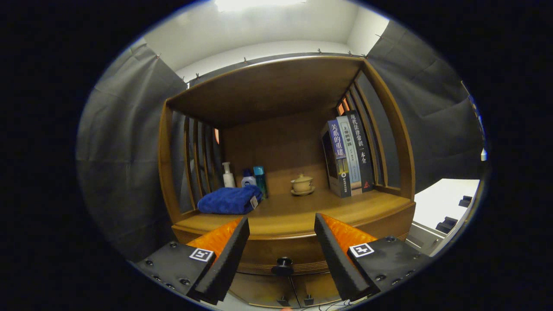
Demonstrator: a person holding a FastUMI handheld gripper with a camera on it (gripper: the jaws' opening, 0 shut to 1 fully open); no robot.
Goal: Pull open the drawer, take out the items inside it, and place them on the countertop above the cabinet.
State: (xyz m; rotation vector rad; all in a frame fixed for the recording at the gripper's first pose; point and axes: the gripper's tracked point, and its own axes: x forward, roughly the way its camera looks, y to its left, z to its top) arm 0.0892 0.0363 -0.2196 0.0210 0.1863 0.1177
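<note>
A wooden cabinet stands ahead with a closed drawer front (pixel 281 255) under its countertop (pixel 293 218). A small dark round knob (pixel 283 265) sticks out of the drawer front. My gripper (pixel 281 225) is open, fingers spread wide, and the knob sits between them, low and a little beyond the tips. Nothing is held. The drawer's contents are hidden.
On the countertop: a folded blue towel (pixel 229 201) at left, three bottles (pixel 246 176) behind it, a small lidded tea cup on a saucer (pixel 302 185) in the middle, upright books (pixel 348 157) at right. Slatted side walls and a shelf roof enclose it. Lower cabinet doors with small handles (pixel 296 299) sit below.
</note>
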